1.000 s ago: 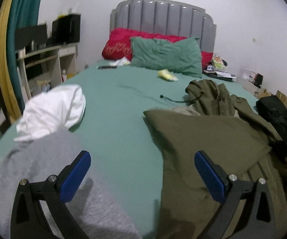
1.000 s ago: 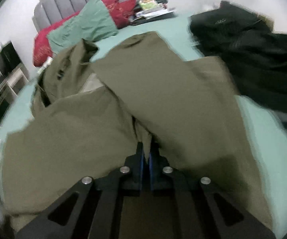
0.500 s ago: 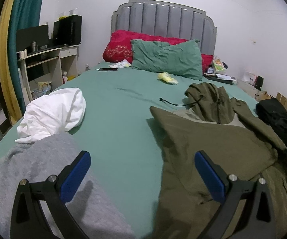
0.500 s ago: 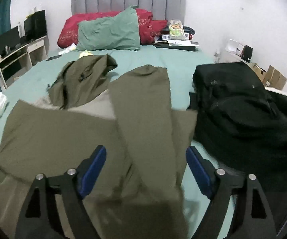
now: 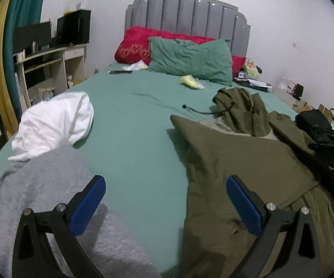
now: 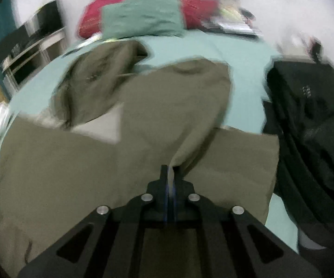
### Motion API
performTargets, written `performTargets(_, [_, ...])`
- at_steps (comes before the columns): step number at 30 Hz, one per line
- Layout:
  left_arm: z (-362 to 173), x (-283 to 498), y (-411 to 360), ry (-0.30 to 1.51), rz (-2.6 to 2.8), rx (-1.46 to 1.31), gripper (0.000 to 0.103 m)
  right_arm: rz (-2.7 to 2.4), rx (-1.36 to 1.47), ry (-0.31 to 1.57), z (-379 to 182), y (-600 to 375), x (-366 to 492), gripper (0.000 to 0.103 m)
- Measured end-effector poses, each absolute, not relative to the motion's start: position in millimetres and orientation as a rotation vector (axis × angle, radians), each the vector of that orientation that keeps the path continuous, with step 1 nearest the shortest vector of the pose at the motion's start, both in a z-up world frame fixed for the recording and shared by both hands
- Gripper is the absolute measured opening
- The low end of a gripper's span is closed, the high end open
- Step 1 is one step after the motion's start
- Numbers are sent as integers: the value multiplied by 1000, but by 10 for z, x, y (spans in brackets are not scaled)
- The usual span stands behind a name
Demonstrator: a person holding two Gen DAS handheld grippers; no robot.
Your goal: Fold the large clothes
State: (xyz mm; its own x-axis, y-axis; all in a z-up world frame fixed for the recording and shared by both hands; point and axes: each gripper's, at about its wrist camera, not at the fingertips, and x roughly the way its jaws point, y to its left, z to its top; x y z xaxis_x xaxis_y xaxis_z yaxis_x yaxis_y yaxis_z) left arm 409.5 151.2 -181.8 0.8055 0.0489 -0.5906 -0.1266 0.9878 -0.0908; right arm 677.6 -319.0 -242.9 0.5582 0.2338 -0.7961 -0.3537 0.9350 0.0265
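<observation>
- R gripper (image 6: 171, 173): I read the jaws as fully closed, pinching a raised fold of the olive jacket (image 6: 111, 162). Cloth peaks up into the pads; only a thin bit seems caught.
- L gripper (image 5: 164, 199): jaws wide apart, nothing between them, hanging over the near edge of the bed, one pad above the grey garment (image 5: 51, 199), the other above the jacket's near hem.
- Jacket location: spread on the R half of the bed, partly folded, hood bunched at the far end, a sleeve laid along the body.
- Risk 1, my judgement: the pinch looks shallow, so the fabric may slip out mid-carry and the fold would drop crooked.
- Risk 2: R view is smeared w/ motion blur, so I can't confirm how many layers are caught. Grabbing a lower layer too would drag the whole jacket instead of folding it.
- Risk 3: the black garment (image 6: 310, 120) lies just beside the jacket's R edge. A wide swing could snag or pile onto it.
- Risk 4: the hood's drawcord (image 5: 204, 111) trails loose on the sheet and may catch.
- Surface: green bedsheet (image 5: 132, 139), soft, some wrinkles. White garment (image 5: 55, 122) bunched at L.
- Further: small yellow item (image 5: 191, 82), green pillow (image 5: 190, 60), red pillow (image 5: 136, 46).
- Room: grey padded headboard (image 5: 187, 14), white wall, desk w/ shelves (image 5: 51, 64) at L, curtain beside it.
</observation>
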Motion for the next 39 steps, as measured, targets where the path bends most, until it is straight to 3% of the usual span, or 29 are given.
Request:
performTargets(2, [-1784,4068,1488,614,98,-116,103,462,-226,910,-2357,-2895,6436,2])
performTargets(5, [-1792,4064,1478,630,76,-149,103,647,-305,1068,-2561,-2520,5969,8])
performTargets(6, [-1799,4061,1476,635,69,-159,103,661,-356,1097,-2646,-2432,5811,23])
performTargets(7, [-1805,4059,1476,639,65,-167,103,683,-354,1111,-2674,-2415,5737,49])
performTargets(8, [-1811,4053,1469,642,63,-172,103,708,-312,1108,-2662,-2441,5687,58])
performTargets(15, [-1758,3992,1528,627,78,-168,103,399,93,928,-2434,-3212,6448,80])
performTargets(24, [-1819,4117,1703,664,98,-178,103,254,413,962,-3096,-3541,7742,80])
performTargets(25, [-1830,4115,1714,670,95,-183,103,275,427,967,-3137,-3476,7801,67])
performTargets(26, [-1830,4115,1722,674,88,-191,103,310,407,972,-3144,-3368,7836,42])
performTargets(27, [-1816,4105,1726,671,80,-196,103,323,360,980,-3114,-3244,7831,4])
performTargets(35, [-1641,4013,1799,627,138,-174,103,568,80,750,-1947,-1715,7192,3])
performTargets(39, [-1618,3982,1960,631,161,-216,103,707,-81,777,-1819,-782,6846,6])
